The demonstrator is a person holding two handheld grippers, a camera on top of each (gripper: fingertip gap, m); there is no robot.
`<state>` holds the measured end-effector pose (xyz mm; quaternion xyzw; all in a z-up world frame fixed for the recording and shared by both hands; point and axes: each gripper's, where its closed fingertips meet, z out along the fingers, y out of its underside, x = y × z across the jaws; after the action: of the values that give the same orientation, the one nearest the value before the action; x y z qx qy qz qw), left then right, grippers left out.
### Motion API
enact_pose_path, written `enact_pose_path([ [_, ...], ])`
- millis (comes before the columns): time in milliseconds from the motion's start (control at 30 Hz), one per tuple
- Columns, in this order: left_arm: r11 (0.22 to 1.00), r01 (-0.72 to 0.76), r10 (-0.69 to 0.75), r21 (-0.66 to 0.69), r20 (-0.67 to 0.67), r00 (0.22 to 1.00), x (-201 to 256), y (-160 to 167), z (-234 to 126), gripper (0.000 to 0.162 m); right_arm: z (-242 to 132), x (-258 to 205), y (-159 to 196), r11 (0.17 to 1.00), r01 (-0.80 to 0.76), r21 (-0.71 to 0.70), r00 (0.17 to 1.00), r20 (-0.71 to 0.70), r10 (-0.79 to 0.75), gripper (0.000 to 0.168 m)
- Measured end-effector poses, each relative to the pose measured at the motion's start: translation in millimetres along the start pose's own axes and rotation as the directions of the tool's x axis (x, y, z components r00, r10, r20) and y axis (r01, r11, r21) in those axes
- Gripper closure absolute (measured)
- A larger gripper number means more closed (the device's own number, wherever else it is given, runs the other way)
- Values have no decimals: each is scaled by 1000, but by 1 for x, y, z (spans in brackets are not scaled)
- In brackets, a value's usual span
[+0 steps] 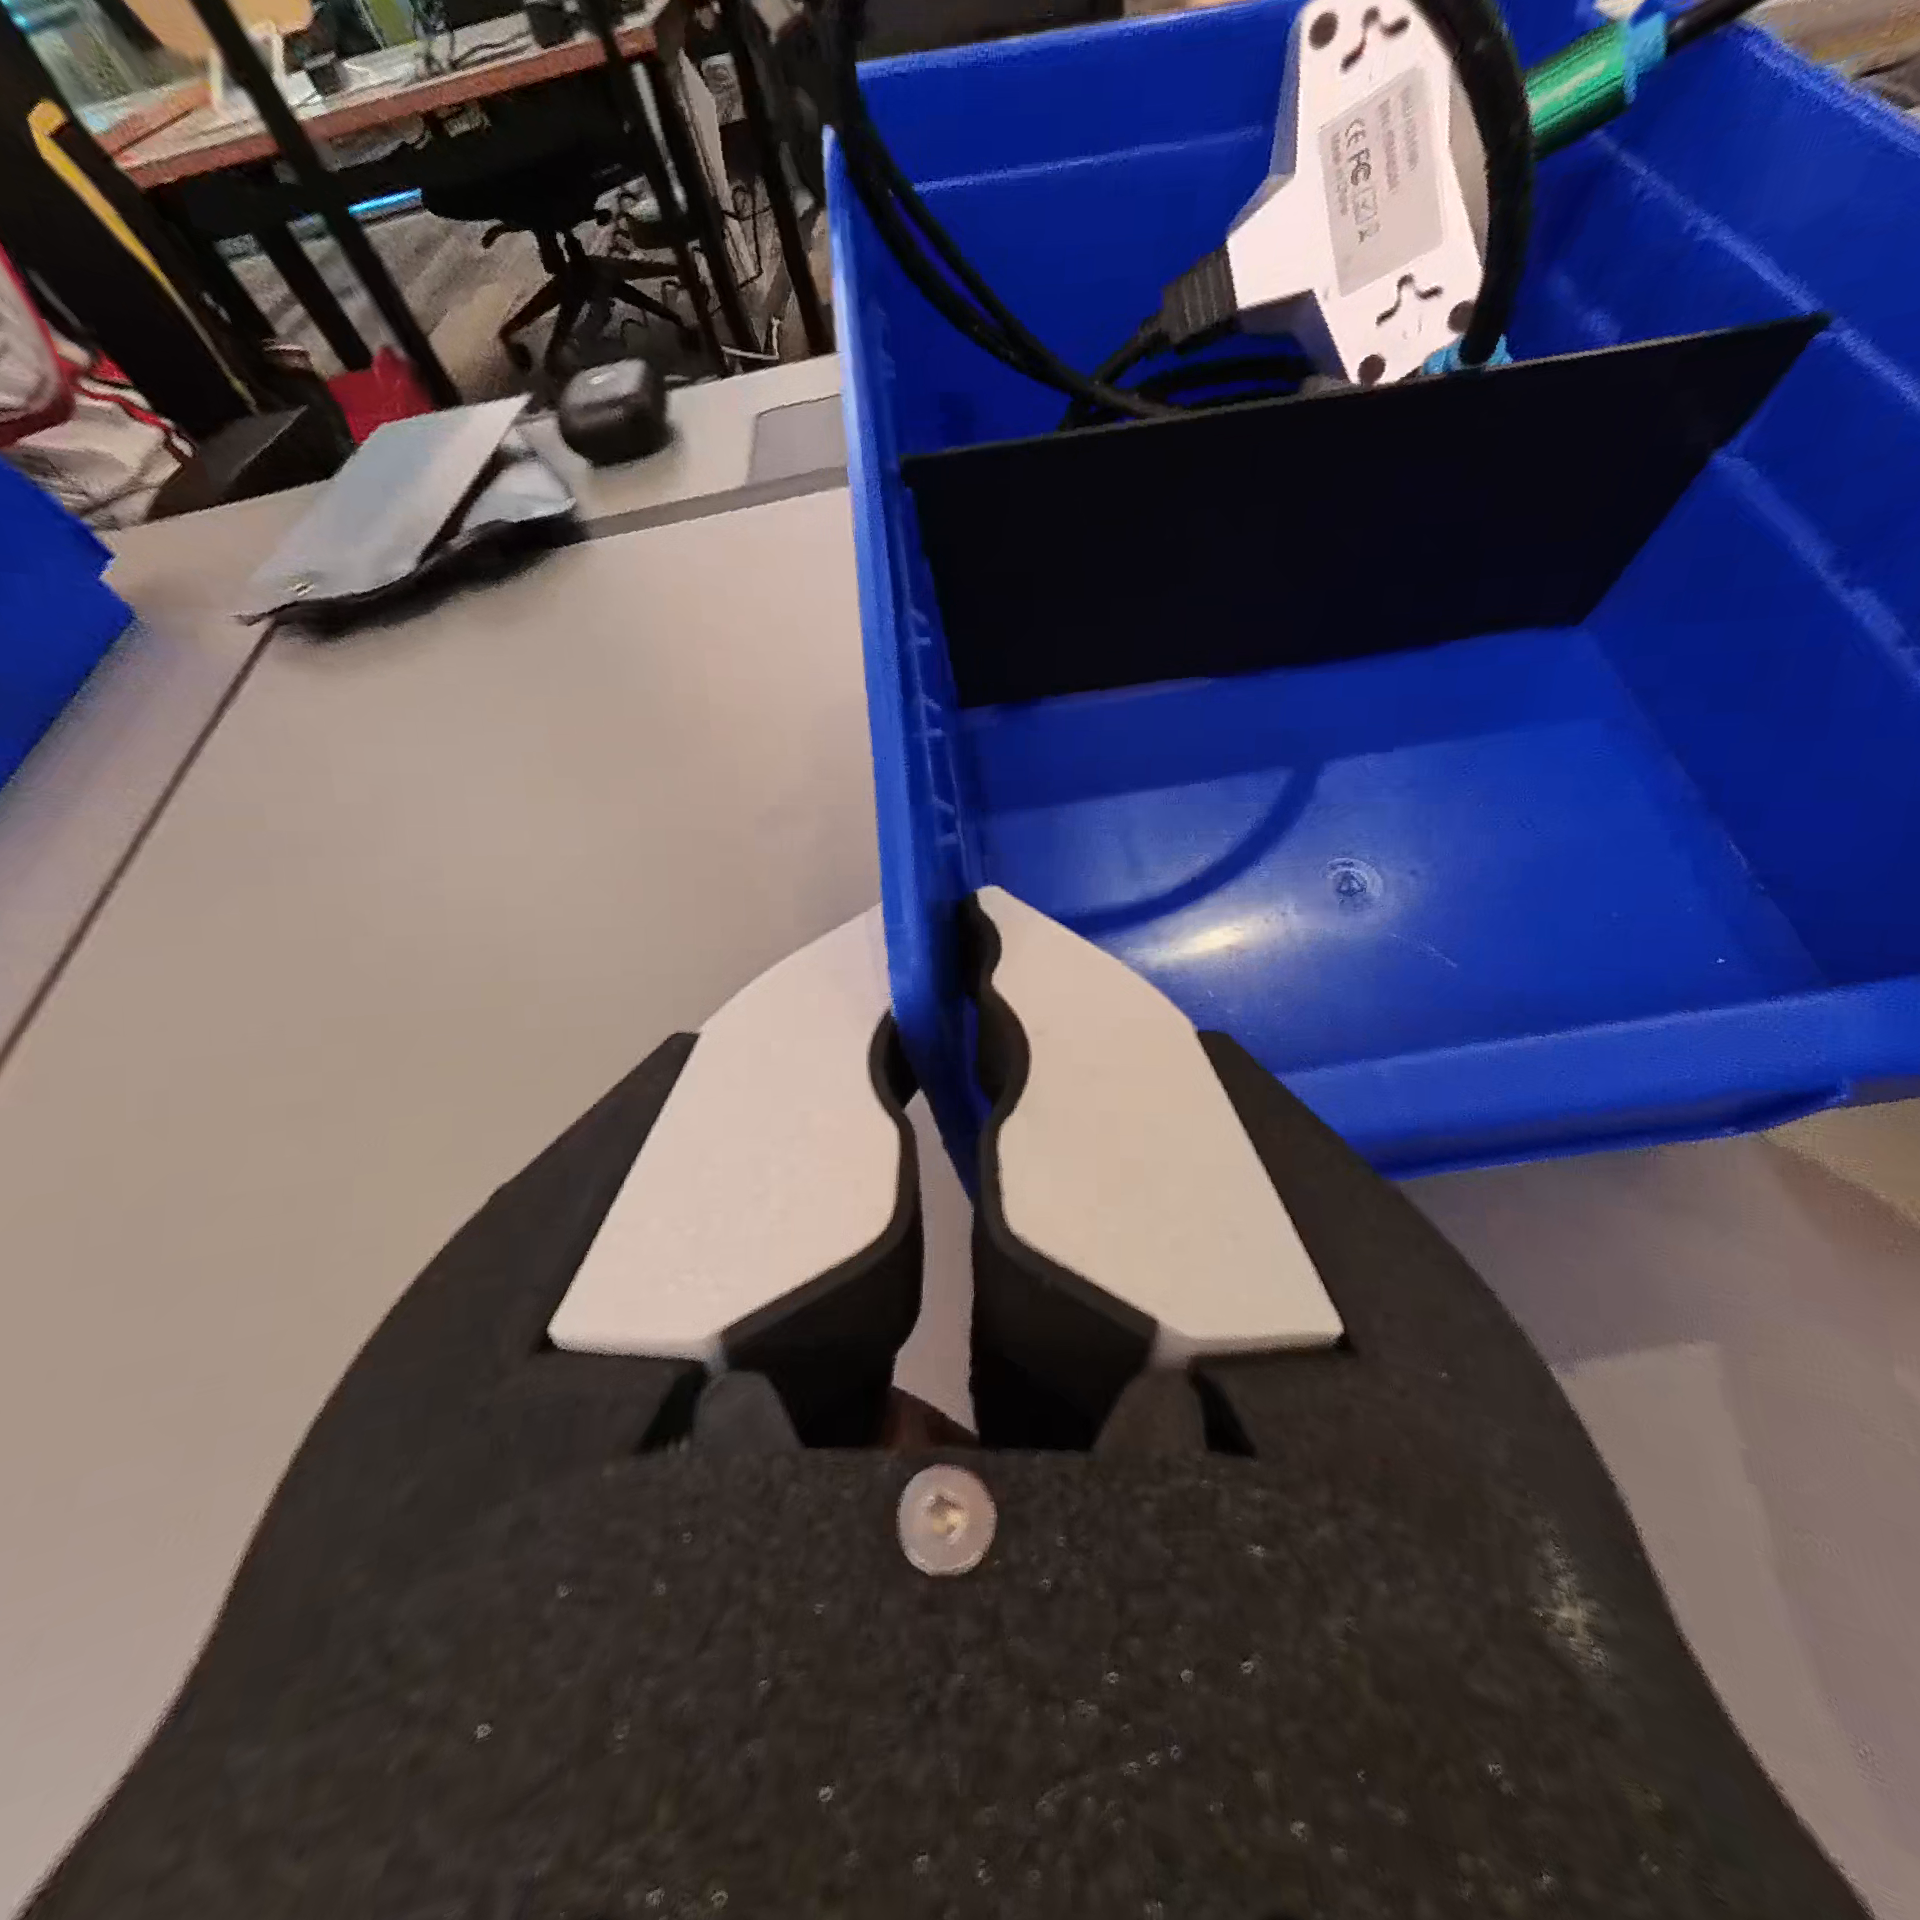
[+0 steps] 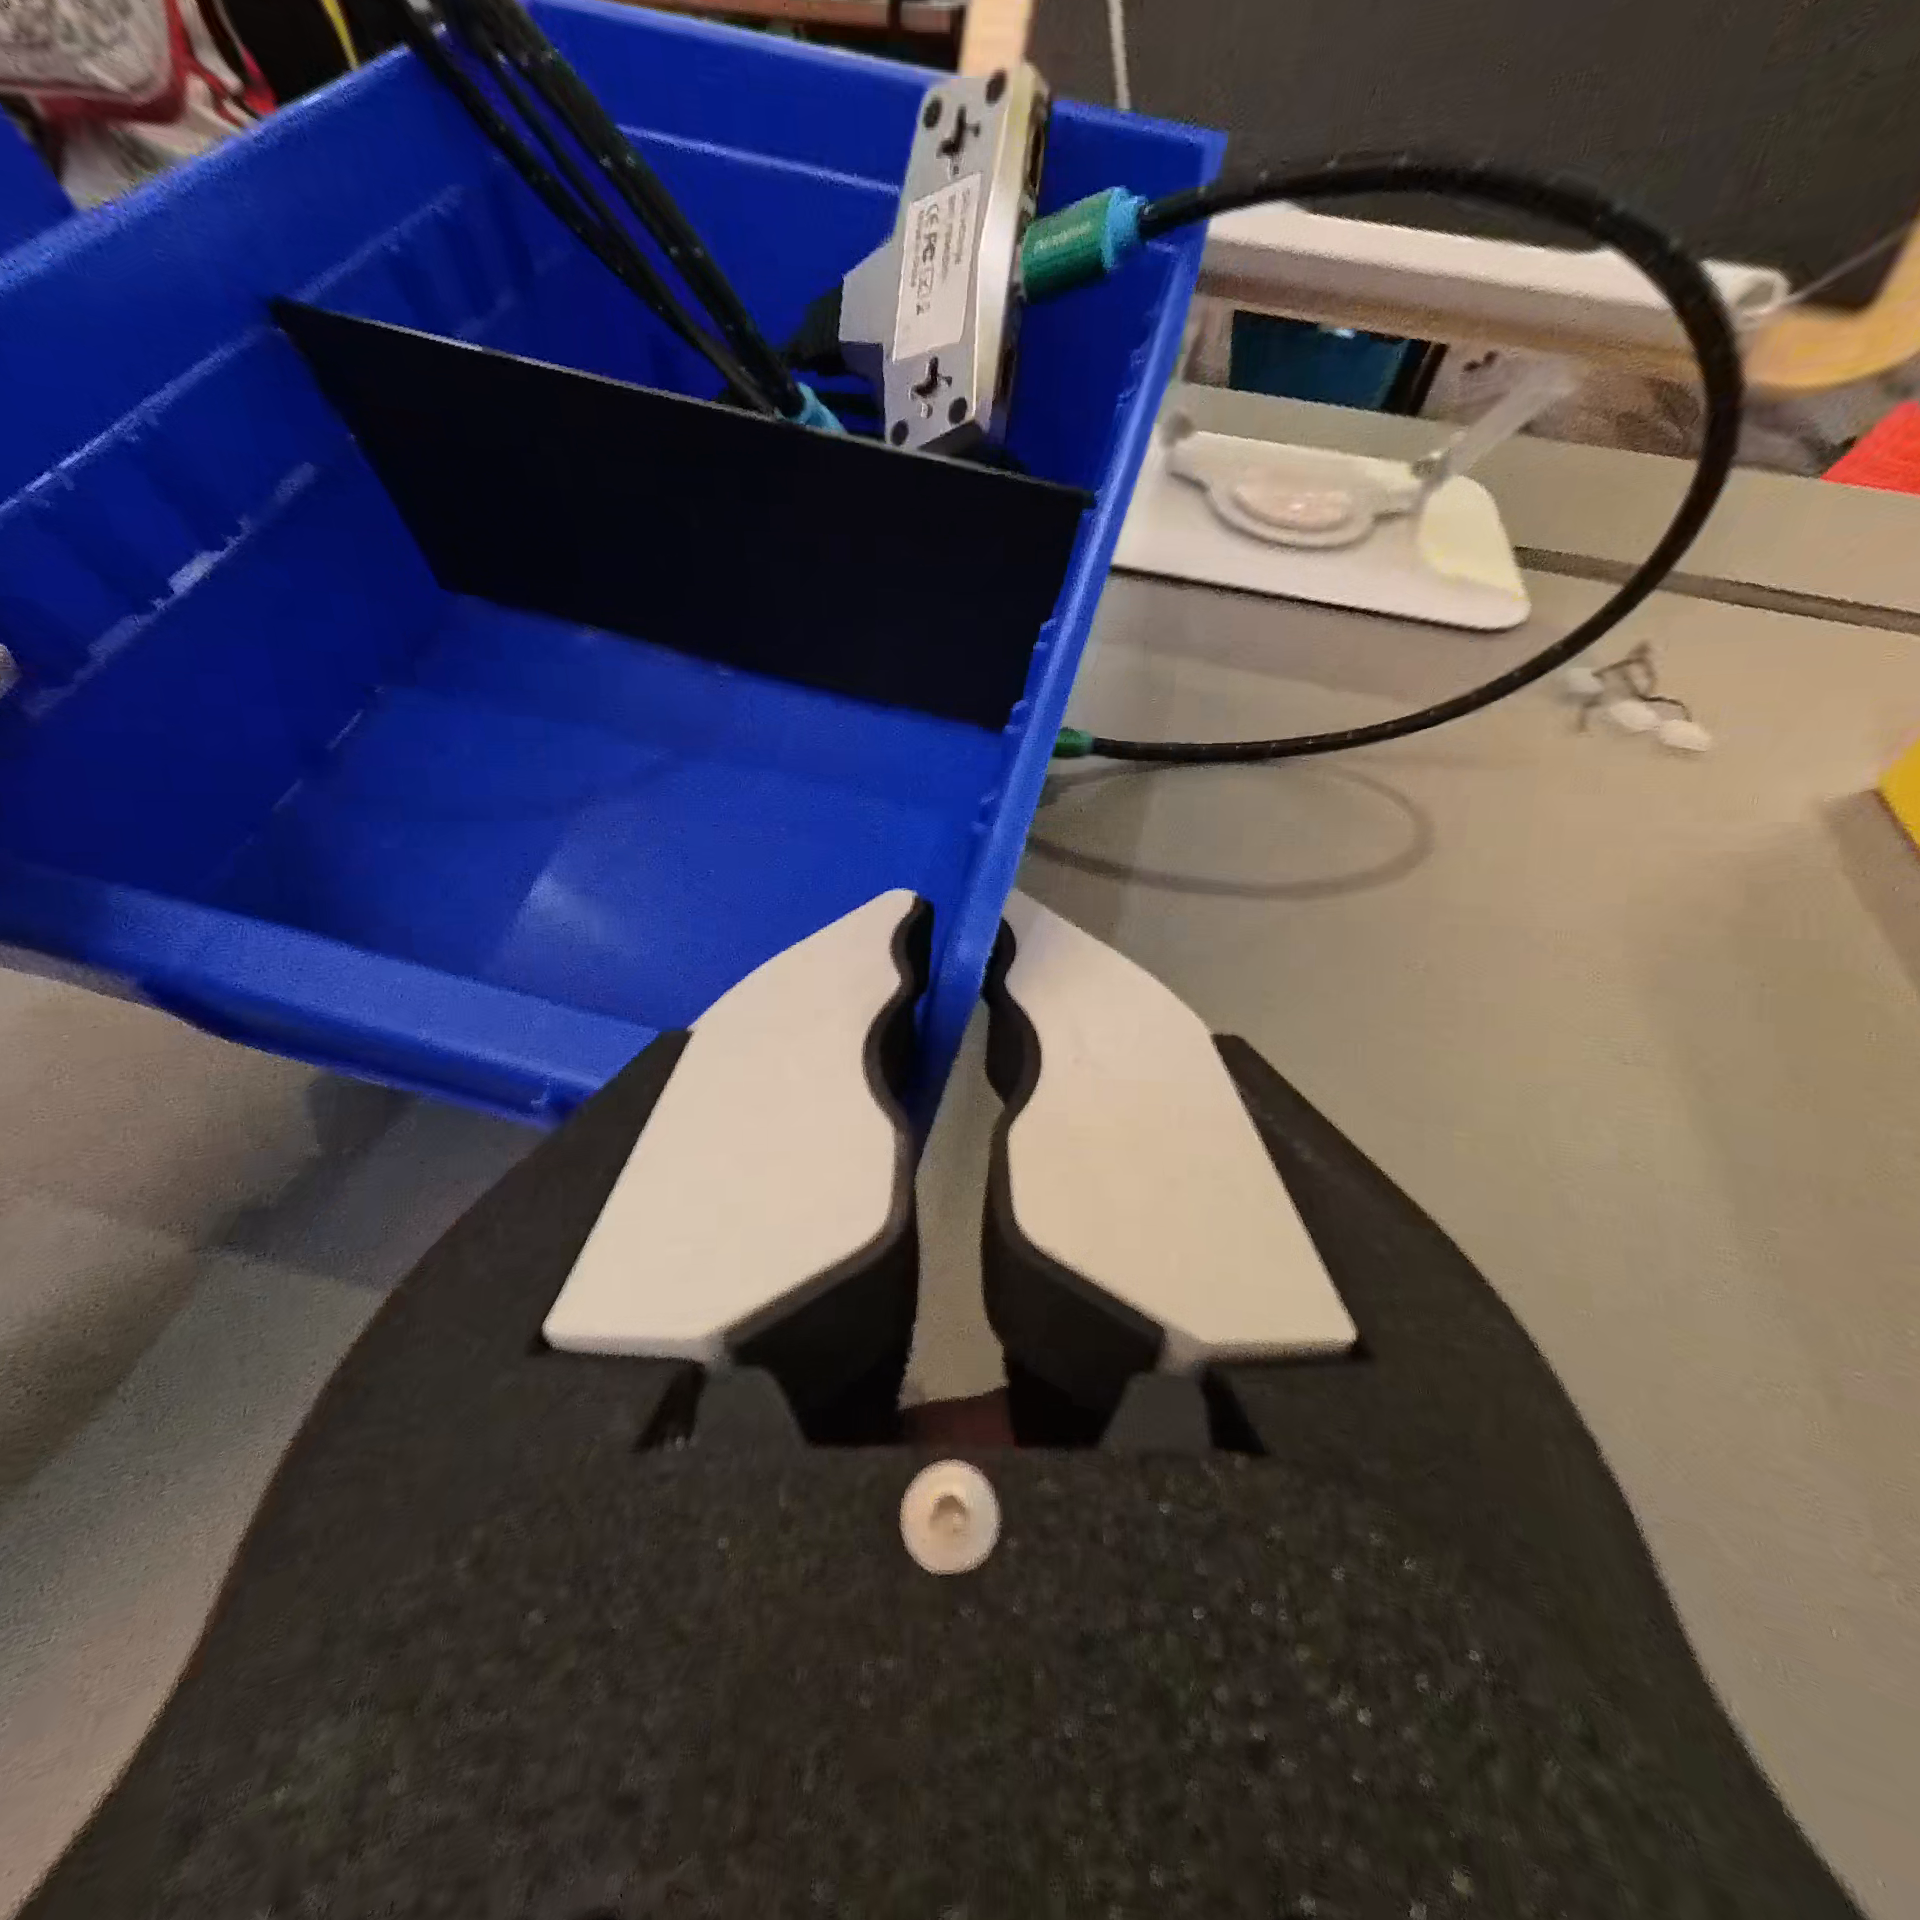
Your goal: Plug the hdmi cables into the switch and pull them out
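Observation:
A blue bin (image 1: 1455,831) stands on the grey table, split by a black divider (image 1: 1299,540). In its back compartment a silver HDMI switch (image 1: 1371,197) leans upright with black cables plugged in, one of them by a green plug (image 1: 1569,94). My left gripper (image 1: 935,935) is shut on the bin's left wall near the front corner. In the right wrist view my right gripper (image 2: 961,925) is shut on the bin's right wall (image 2: 1044,727). The switch (image 2: 956,270) and green plug (image 2: 1070,244) show there too. A black cable (image 2: 1662,312) loops out over the table.
A grey pouch (image 1: 416,509) and a small black box (image 1: 613,410) lie to the left of the bin, with another blue bin (image 1: 52,623) at the far left. A white stand (image 2: 1330,520) and small white bits (image 2: 1631,707) lie to the right. One gripper's finger ends stand about 20 cm off the other's.

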<state>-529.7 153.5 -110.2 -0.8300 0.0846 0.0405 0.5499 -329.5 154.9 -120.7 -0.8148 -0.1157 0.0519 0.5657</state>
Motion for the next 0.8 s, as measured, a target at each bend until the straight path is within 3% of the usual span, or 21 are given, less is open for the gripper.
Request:
enact_pose_path([
  [167,997,23,-20,-70,37,999,-61,26,-1,158,23,-66,3,998,12,-57,998,64,-8,161],
  [300,987,33,-24,-157,61,998,-85,53,9,156,37,-95,14,996,29,-85,991,132,-18,158],
  [367,987,94,-90,-131,40,995,-89,53,12,157,39,-101,13,994,79,-78,986,151,-66,156],
  [467,985,97,-87,-145,74,993,-95,53,14,155,36,-109,14,995,56,-83,969,246,-34,150],
  [567,986,97,-82,-135,107,991,-97,53,13,151,15,-113,28,985,148,-85,906,412,-101,150],
  [667,987,76,-52,-140,170,984,-101,53,10,140,-16,-84,44,972,218,-84,847,512,-146,138],
  [800,987,116,-94,-107,190,977,-98,47,-5,131,-41,7,55,978,206,-46,867,473,-160,133],
])
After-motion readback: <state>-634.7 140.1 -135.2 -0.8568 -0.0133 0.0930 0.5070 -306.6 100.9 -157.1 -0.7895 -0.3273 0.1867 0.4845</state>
